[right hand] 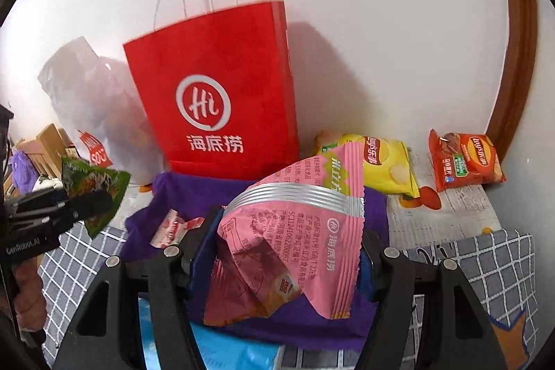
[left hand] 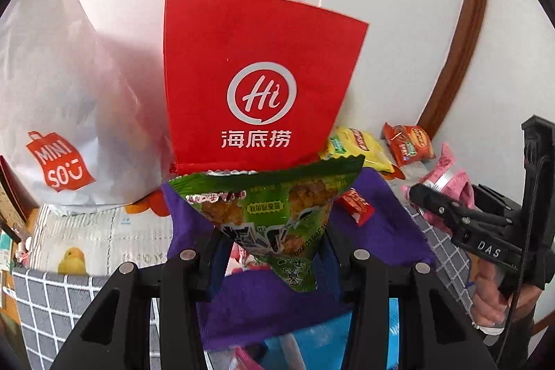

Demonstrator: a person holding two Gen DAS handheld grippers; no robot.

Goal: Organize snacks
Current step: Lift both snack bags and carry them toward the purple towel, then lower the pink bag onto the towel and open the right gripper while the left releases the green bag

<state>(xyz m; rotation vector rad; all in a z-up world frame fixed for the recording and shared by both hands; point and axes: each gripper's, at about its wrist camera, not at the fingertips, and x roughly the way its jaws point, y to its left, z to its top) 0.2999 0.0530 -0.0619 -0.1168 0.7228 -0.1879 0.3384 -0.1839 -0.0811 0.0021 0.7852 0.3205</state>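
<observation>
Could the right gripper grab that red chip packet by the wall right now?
Probably not yet: the right gripper has its jaws closed on a pink foil snack packet. The path to the red chip packet looks clear.

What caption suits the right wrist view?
Right gripper holding a pink snack packet before a red paper bag.

Paper bag behind cloth
</observation>
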